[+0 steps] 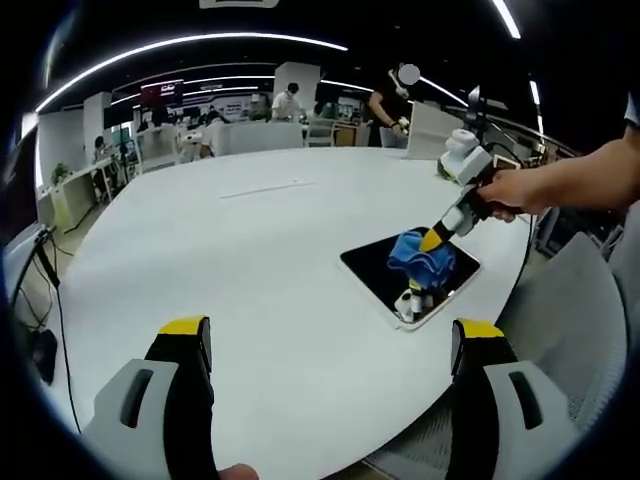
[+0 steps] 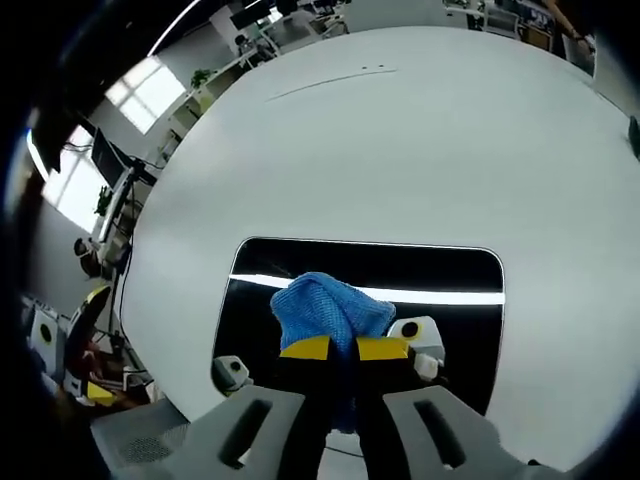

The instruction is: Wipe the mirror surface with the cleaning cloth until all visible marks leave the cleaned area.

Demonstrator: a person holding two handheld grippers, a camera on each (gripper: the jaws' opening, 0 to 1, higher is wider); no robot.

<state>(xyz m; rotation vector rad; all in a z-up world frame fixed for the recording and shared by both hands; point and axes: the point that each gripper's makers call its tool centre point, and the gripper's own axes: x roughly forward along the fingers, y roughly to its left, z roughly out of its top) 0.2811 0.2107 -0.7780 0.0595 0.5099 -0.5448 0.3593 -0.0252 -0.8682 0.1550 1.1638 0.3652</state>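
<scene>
Pinched in my right claw [image 2: 343, 348], jaws closed tight, the blue cleaning cloth [image 2: 330, 305] bunches soft and light against the dark mirror [image 2: 440, 270], which lies flat on the white counter [image 2: 400, 140]. Glass looks slick and fragile, so I judge gentle pressure best. My left claw [image 1: 330, 340] hangs wide open, empty.

One mirror [image 2: 300, 275] is lying on one white table [image 1: 250, 270], one blue cleaning cloth [image 2: 330, 305] is resting on it, and two grippers, left gripper [image 1: 330, 345] and right gripper [image 2: 343, 349], are working as several people are standing behind.
</scene>
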